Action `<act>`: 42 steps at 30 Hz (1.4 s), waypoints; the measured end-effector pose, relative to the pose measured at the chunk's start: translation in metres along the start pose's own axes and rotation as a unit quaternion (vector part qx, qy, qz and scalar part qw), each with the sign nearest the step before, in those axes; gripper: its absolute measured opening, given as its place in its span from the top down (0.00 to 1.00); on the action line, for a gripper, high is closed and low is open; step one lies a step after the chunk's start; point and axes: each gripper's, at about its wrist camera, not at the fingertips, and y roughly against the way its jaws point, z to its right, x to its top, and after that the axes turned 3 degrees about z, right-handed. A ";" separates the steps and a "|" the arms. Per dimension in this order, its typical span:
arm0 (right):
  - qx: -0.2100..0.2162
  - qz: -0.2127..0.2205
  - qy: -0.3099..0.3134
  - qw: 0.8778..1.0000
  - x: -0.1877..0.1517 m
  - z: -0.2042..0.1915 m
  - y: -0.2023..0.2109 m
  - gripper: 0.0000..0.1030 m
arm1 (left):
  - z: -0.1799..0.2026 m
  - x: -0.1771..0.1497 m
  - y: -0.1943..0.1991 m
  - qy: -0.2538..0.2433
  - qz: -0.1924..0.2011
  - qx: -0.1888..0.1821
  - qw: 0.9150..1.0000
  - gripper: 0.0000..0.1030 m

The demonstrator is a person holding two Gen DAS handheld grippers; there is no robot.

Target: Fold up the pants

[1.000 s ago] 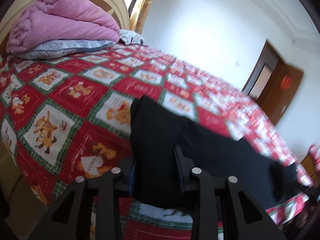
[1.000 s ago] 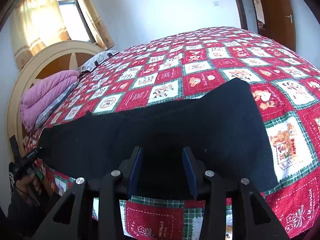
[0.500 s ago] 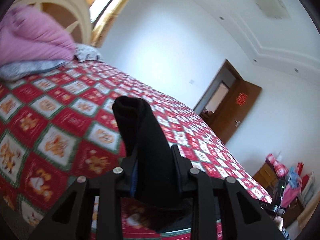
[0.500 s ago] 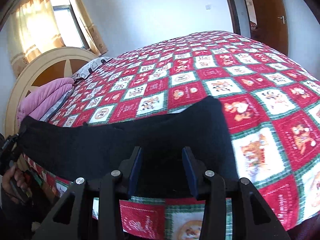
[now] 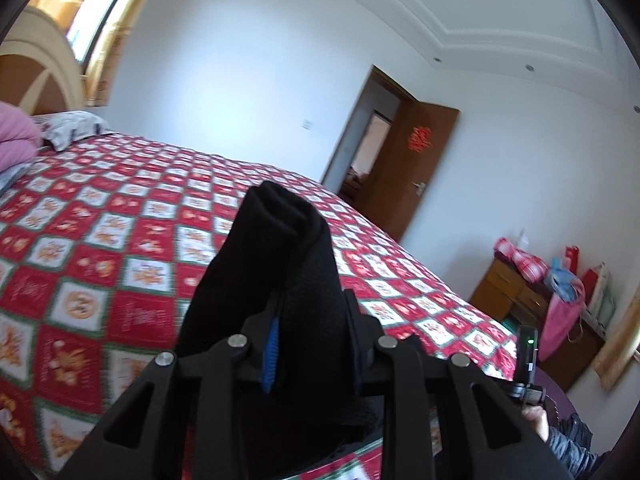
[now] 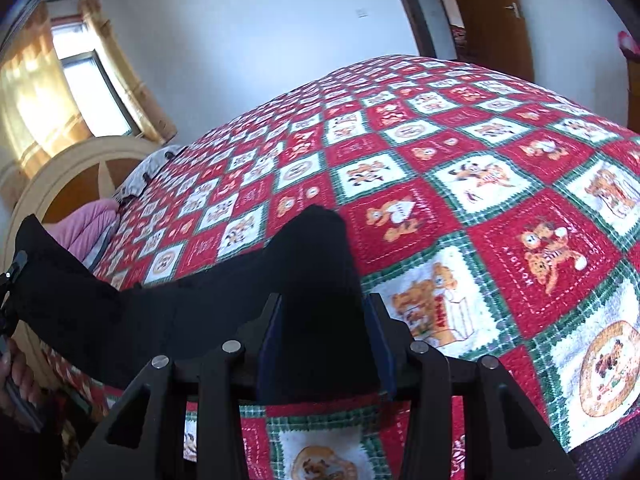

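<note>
The black pants (image 6: 168,312) are raised above the red patchwork quilt (image 6: 500,208) on the bed, each end pinched in a tool: left tool (image 5: 310,316), right tool (image 6: 326,320). Holding both ends likely lets the cloth be doubled over.

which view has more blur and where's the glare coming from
Left wrist view: quilt smeared by motion blur at lower left, black pants nearly featureless. Right wrist view: sharper quilt, window blown out at upper left, fisheye bending the bed edges.
</note>
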 end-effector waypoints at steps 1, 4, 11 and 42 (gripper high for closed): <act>-0.002 0.000 -0.005 1.000 0.000 0.003 -0.001 0.58 | 0.007 0.001 -0.005 -0.002 -0.005 -0.007 1.000 0.72; -0.006 0.002 -0.018 1.000 0.000 0.011 -0.003 0.58 | 0.028 0.003 -0.019 -0.015 -0.019 -0.024 0.999 0.72; -0.015 0.016 -0.056 0.998 0.004 0.032 0.001 0.58 | 0.066 -0.005 -0.066 -0.045 -0.065 -0.058 0.995 0.74; 0.127 -0.004 -0.013 0.992 -0.011 -0.010 -0.012 0.42 | 0.066 -0.088 -0.062 -0.147 -0.075 0.034 0.986 0.12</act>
